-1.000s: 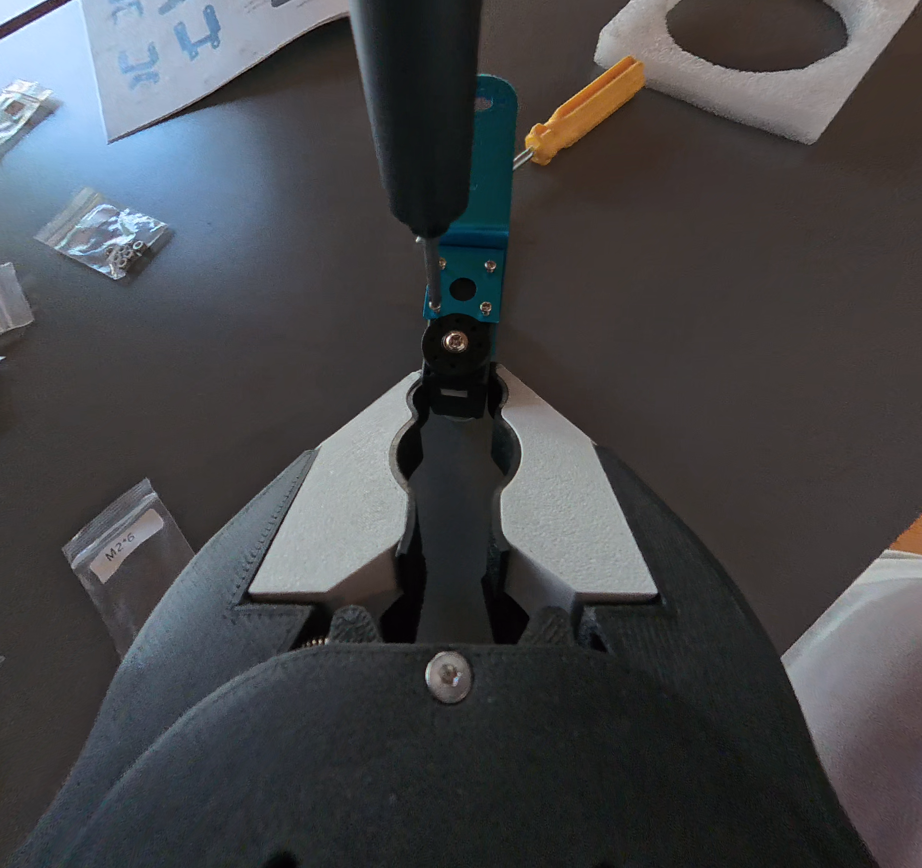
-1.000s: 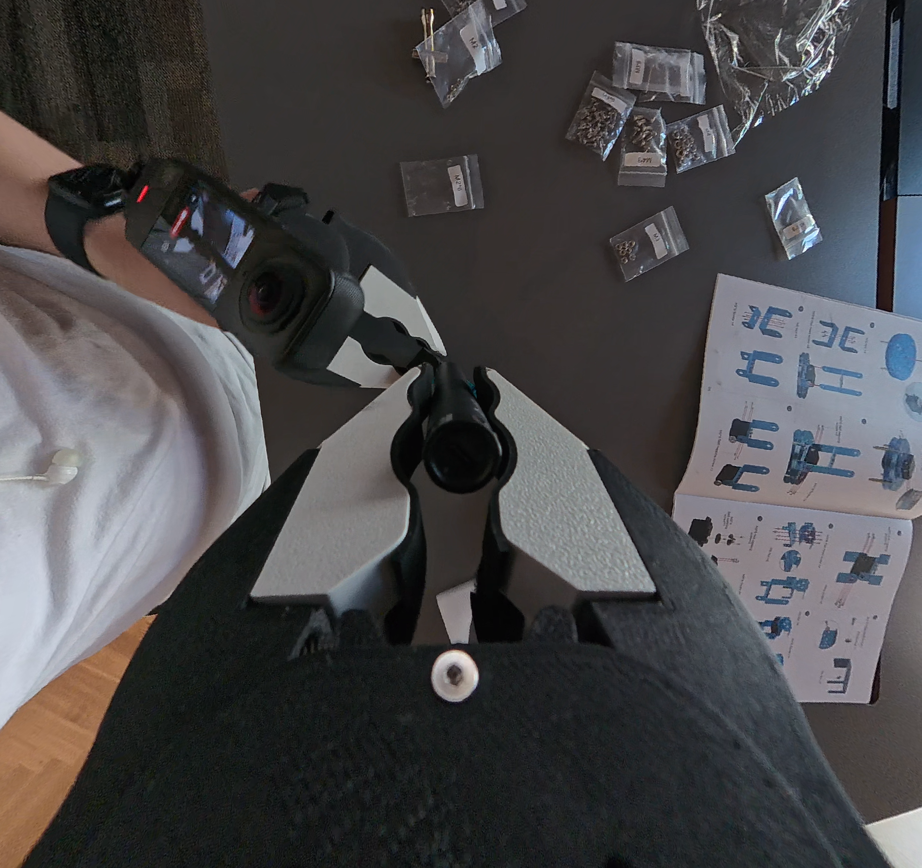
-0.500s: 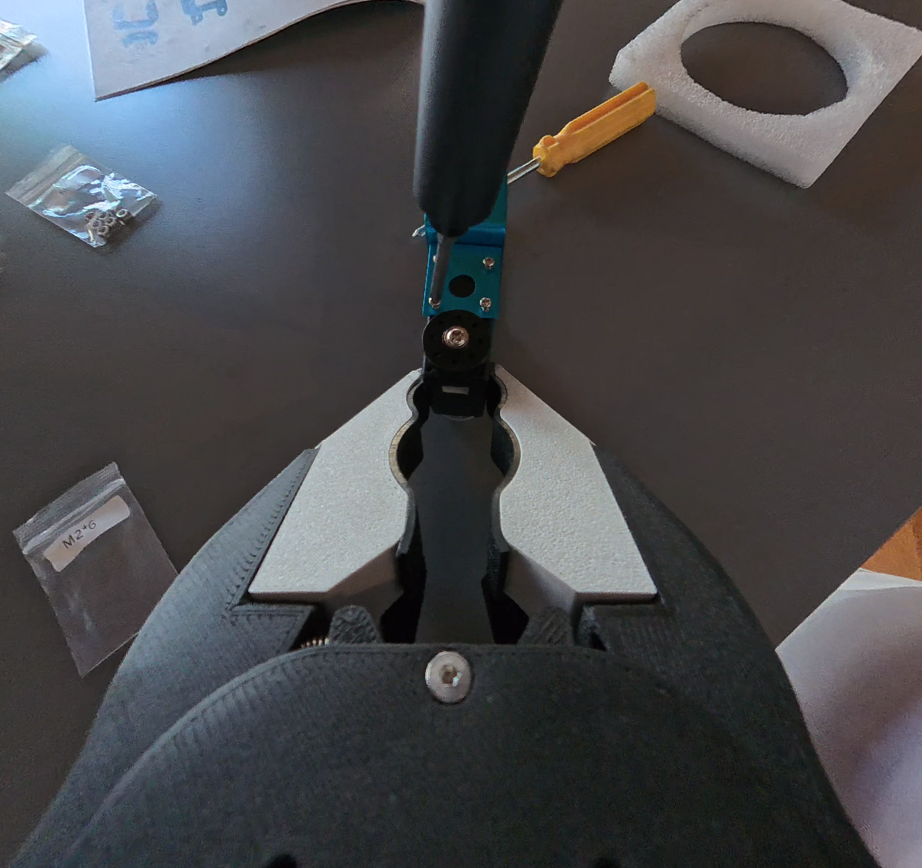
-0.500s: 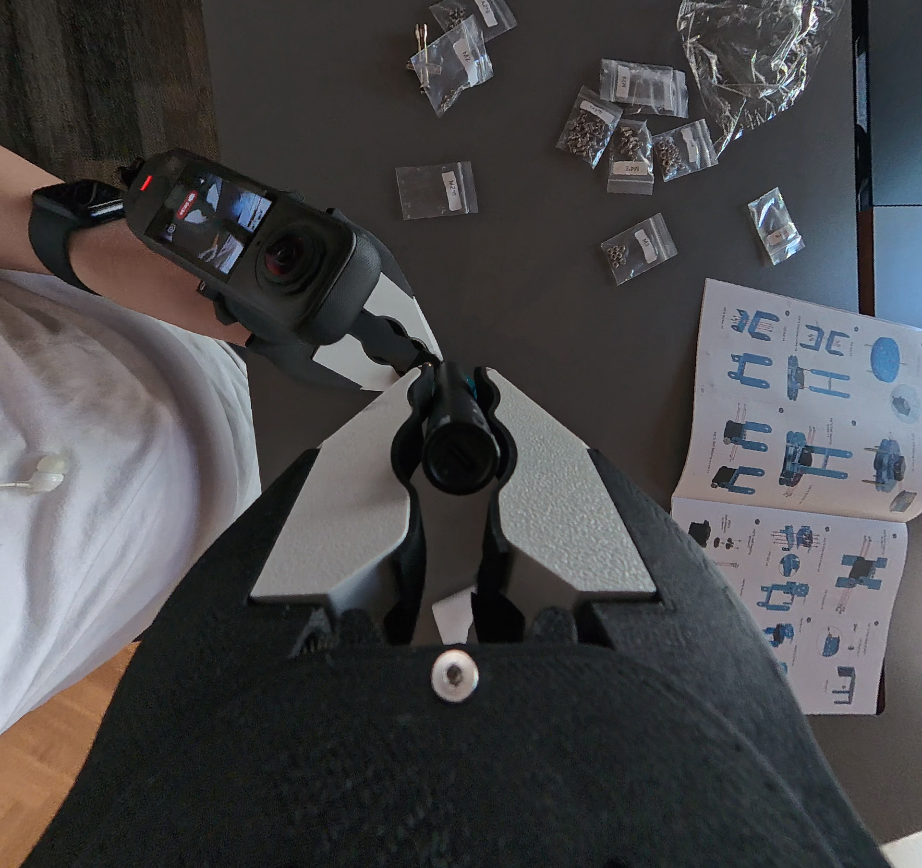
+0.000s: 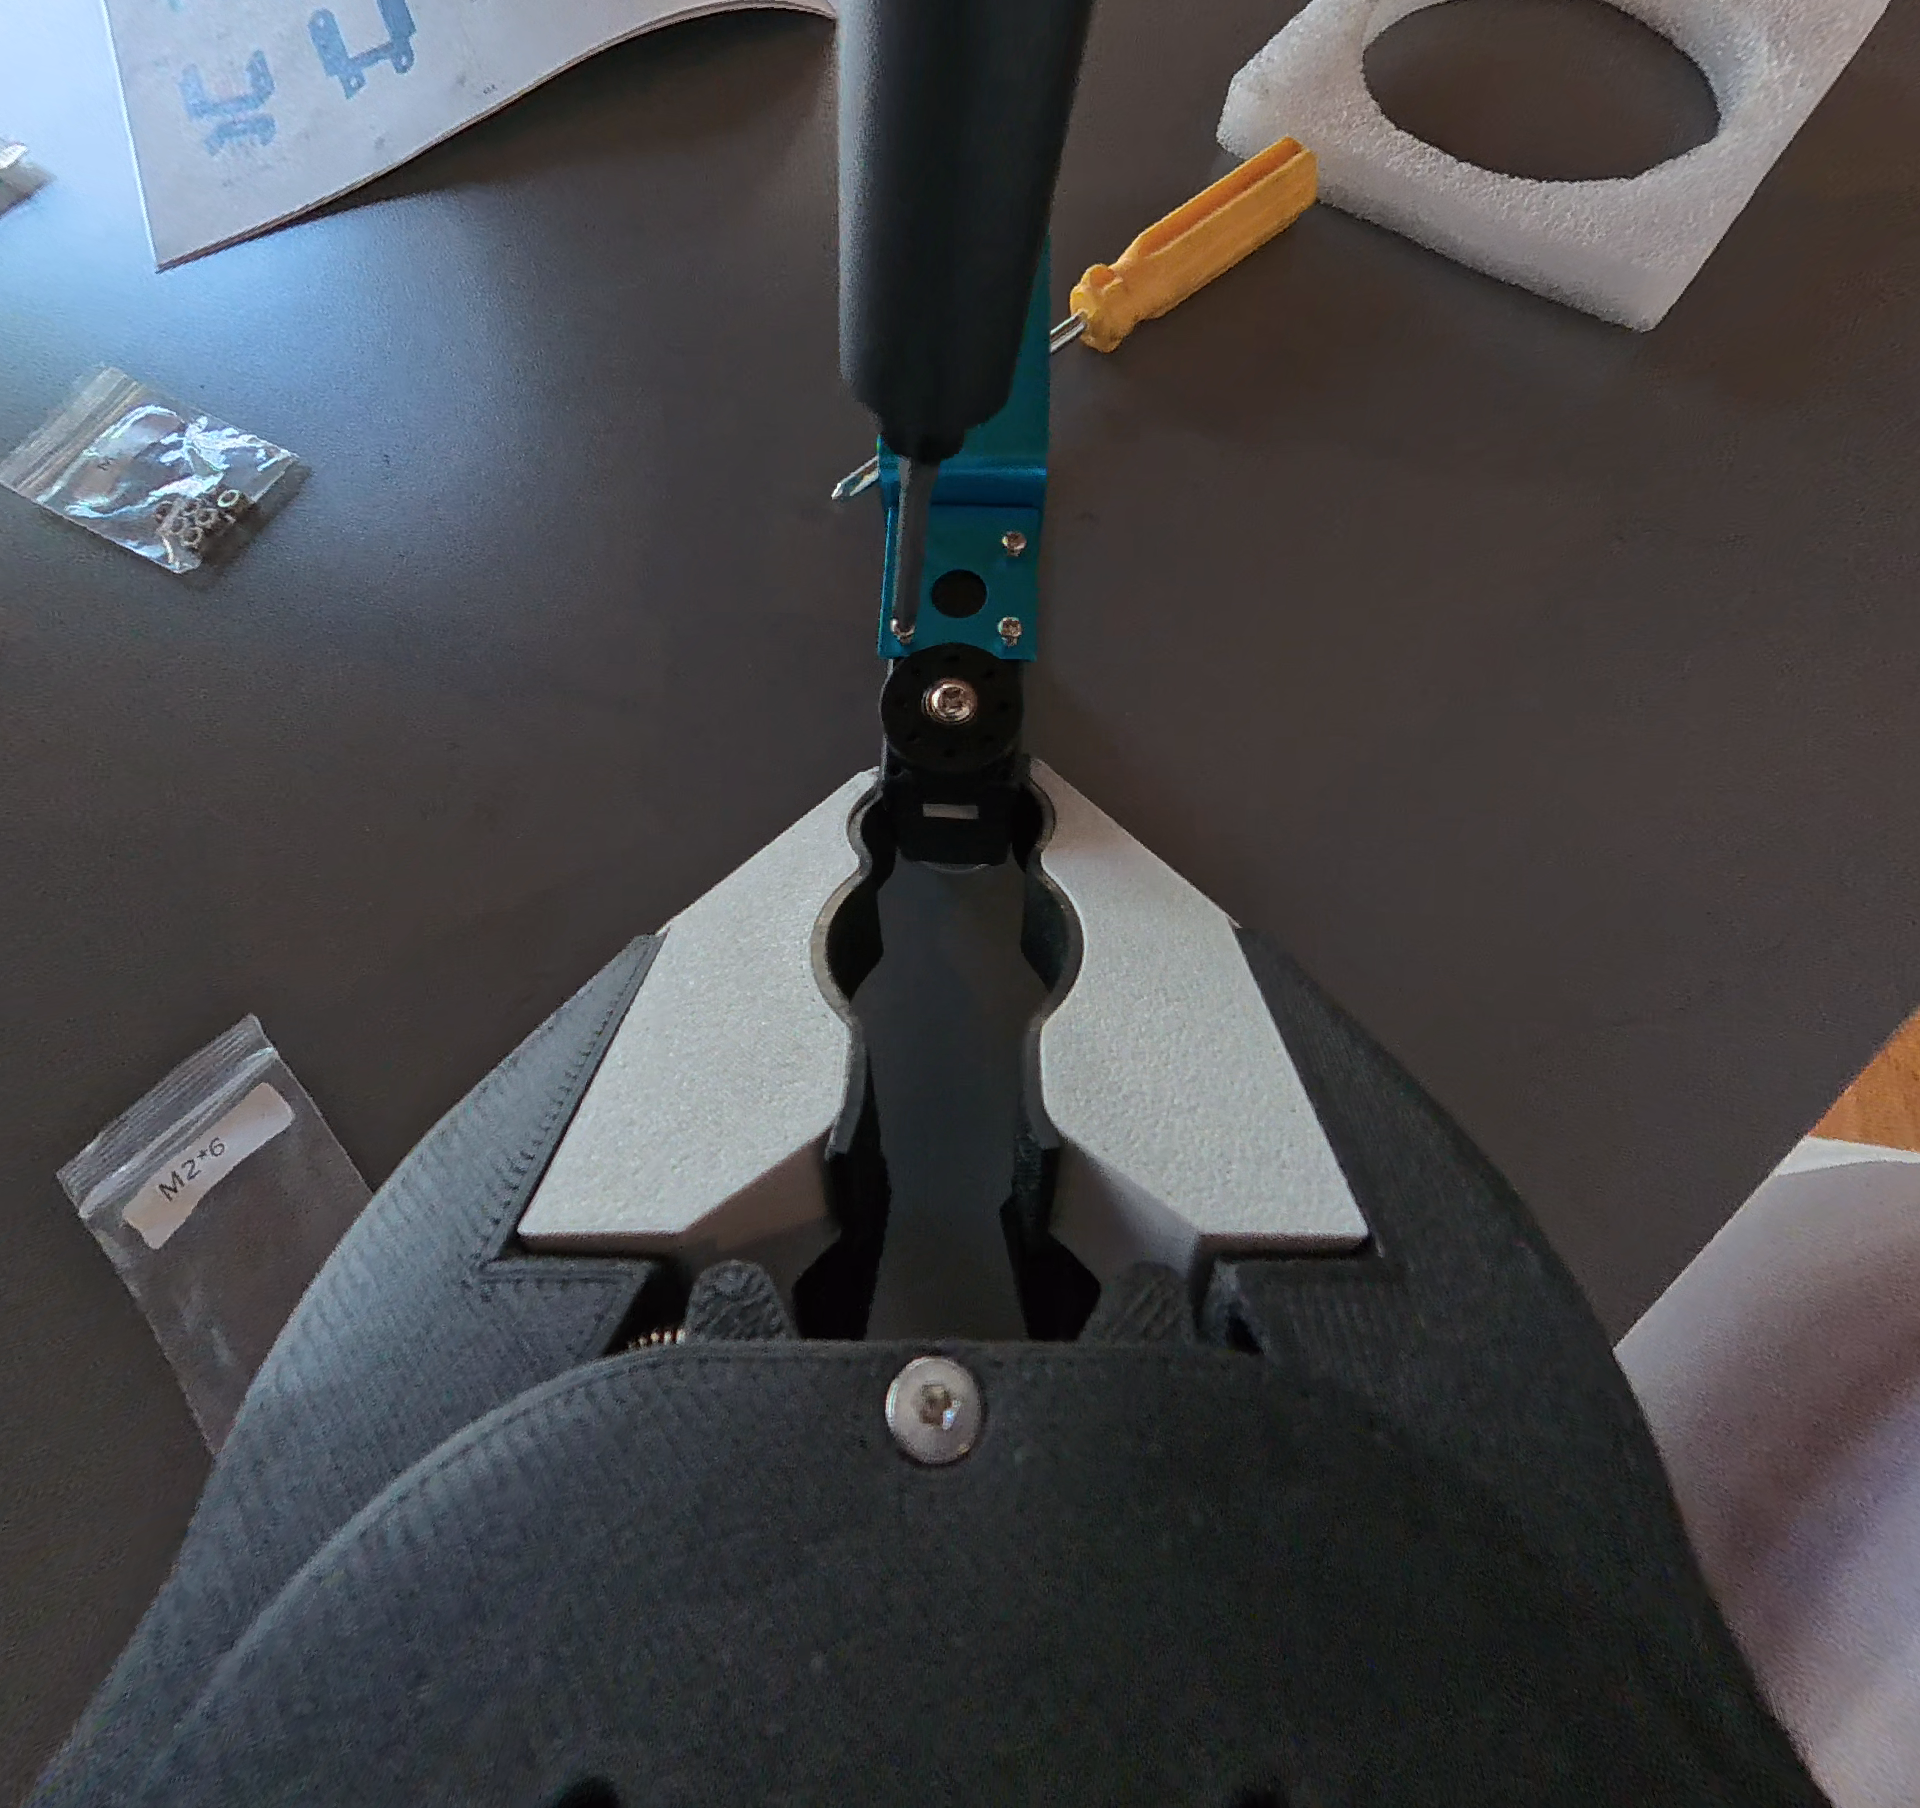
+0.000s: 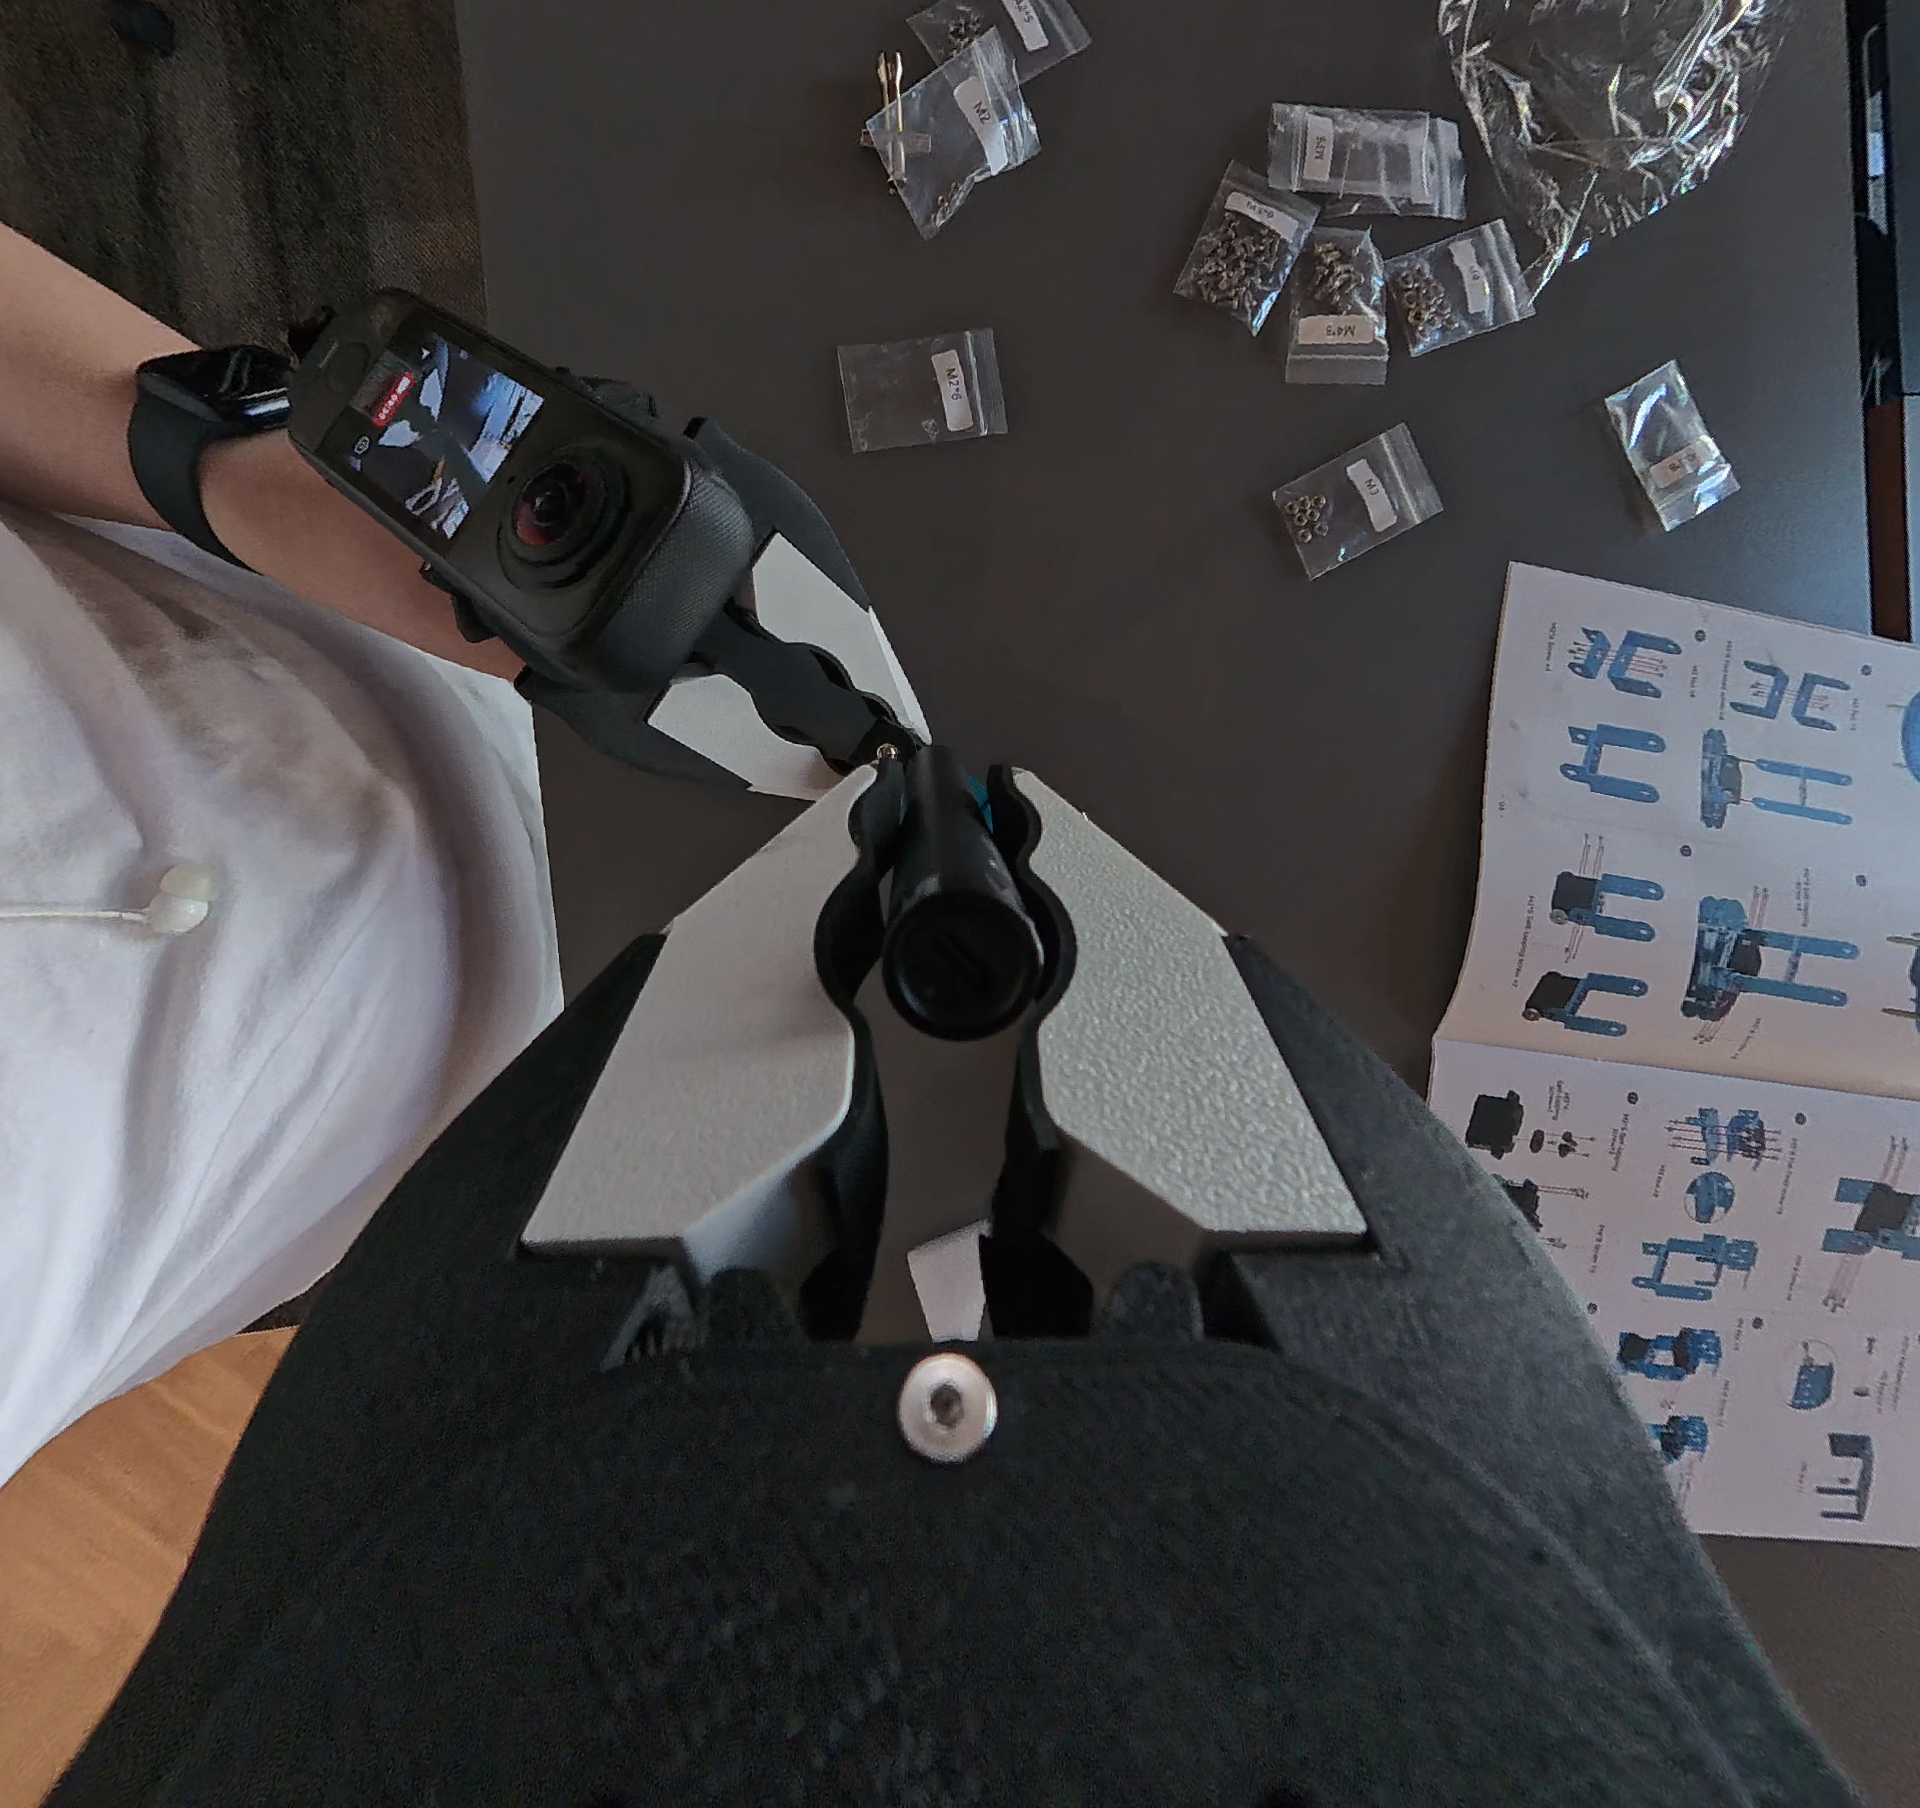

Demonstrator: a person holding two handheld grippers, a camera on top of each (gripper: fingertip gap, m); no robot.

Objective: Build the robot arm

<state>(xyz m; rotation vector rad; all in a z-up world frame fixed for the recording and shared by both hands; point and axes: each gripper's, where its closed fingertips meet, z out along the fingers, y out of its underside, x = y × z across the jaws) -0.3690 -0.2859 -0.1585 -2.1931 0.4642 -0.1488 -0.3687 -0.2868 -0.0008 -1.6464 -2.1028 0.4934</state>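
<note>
My left gripper is shut on a black servo that carries a blue metal bracket with small screws. My right gripper is shut on a black-handled screwdriver. In the left wrist view the screwdriver's handle comes down from above and its tip rests on the bracket's lower left screw. In the right wrist view the left gripper with its camera sits just ahead and to the left, and a sliver of the blue bracket shows beside the handle.
A yellow screwdriver lies behind the bracket, with a white foam frame at the back right. An open instruction booklet, several small bags of screws and crumpled clear plastic lie on the dark table. A person's arm and white shirt are at the left. Across from one pair of fingers to the other is roughly 15 centimetres.
The screwdriver handle has tilted and shifted to the right over the bracket, its tip staying on the lower left screw. Both grippers have shifted a little relative to the table.
</note>
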